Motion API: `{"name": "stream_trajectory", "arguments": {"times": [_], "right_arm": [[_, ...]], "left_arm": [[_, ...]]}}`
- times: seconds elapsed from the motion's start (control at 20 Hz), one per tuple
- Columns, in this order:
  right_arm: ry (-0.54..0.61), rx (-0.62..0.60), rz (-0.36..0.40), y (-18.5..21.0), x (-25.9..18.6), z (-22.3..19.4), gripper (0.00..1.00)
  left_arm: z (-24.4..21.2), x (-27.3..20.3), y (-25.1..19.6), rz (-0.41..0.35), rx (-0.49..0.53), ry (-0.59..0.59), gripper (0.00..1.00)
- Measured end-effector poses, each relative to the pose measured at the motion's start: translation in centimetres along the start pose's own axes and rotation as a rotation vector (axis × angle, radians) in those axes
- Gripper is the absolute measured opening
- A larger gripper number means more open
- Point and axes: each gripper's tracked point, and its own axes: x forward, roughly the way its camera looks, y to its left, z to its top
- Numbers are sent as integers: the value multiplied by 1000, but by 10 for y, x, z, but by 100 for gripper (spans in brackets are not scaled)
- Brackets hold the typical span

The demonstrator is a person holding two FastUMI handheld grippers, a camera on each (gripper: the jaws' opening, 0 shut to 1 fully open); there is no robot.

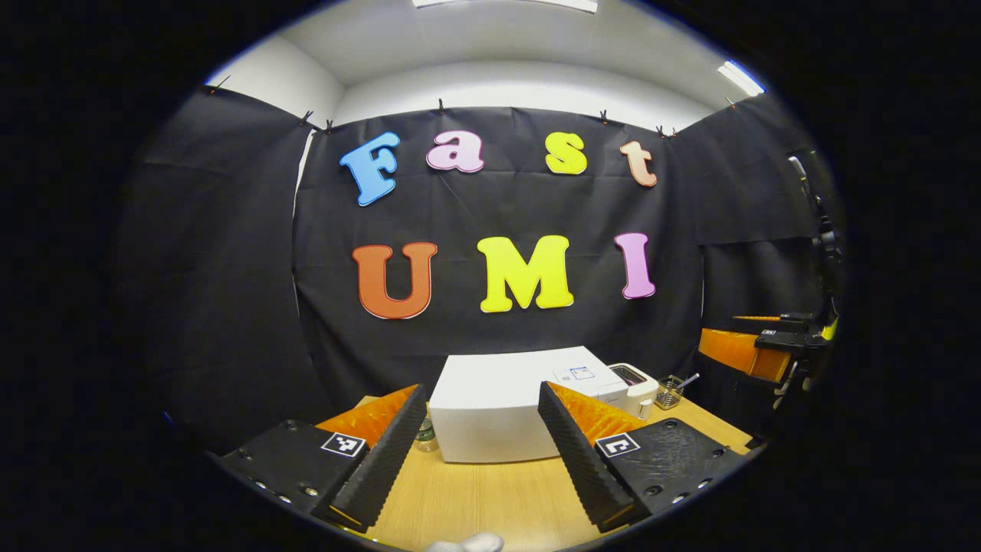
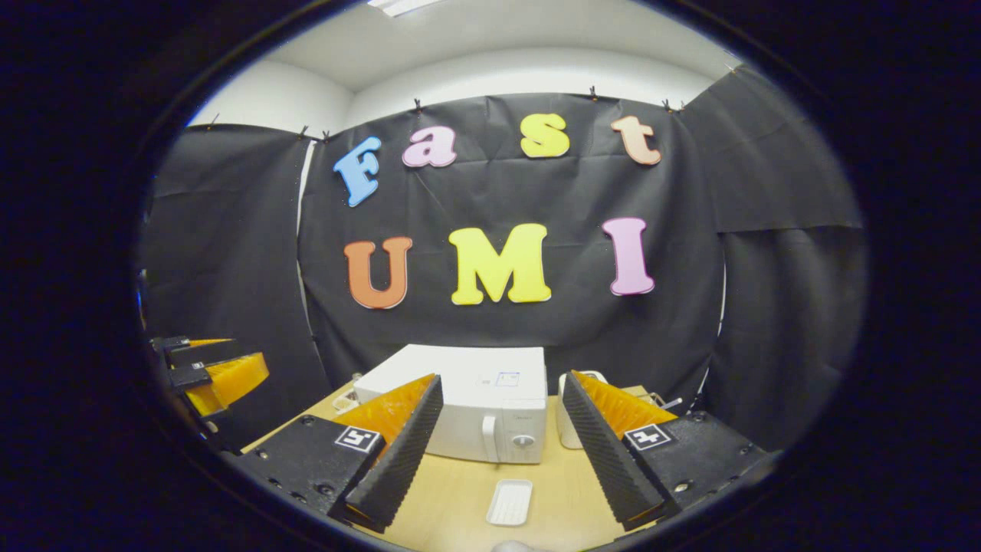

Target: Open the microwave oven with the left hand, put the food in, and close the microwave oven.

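Observation:
The white microwave (image 1: 490, 418) stands at the back of the wooden table (image 1: 490, 498), and its door looks closed. In the right gripper view the microwave (image 2: 467, 414) shows a vertical handle (image 2: 489, 437) and a round knob (image 2: 523, 441) on its right side. A small white rectangular dish (image 2: 510, 502) lies on the table in front of it. My left gripper (image 1: 481, 399) is open and holds nothing, back from the microwave. My right gripper (image 2: 502, 383) is also open and holds nothing, above the dish's near side. Each gripper shows at the other view's edge: right gripper (image 1: 774, 345), left gripper (image 2: 207, 372).
A small white appliance (image 1: 634, 383) and a wire holder with a utensil (image 1: 670, 392) stand to the right of the microwave. A small bottle (image 1: 425, 437) sits at its left corner. A white object (image 1: 467, 543) peeks in at the table's near edge.

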Motion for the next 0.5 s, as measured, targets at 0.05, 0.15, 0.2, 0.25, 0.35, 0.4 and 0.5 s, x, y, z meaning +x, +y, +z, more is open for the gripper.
{"name": "stream_trajectory", "arguments": {"times": [0.05,0.15,0.2,0.25,0.35,0.4,0.5], "right_arm": [[-8,-2,-5,0,-3,3,90],[-18,-8,-18,-1,-9,9,100],[-20,-11,-22,-1,-12,10,100],[-21,-11,-25,0,-14,11,100],[-22,-8,-36,-2,-19,11,100],[-21,-4,-40,-2,-21,11,100],[-25,2,-49,-4,-27,13,100]], "left_arm": [[4,-2,0,-2,-9,-8,93],[10,-3,3,2,-11,-25,93],[13,-3,5,4,-13,-29,93],[15,-4,4,3,-19,-35,93],[23,-6,4,-7,-20,-54,93],[25,-6,5,-6,-16,-60,93],[27,-7,6,-11,-15,-65,93]]}}
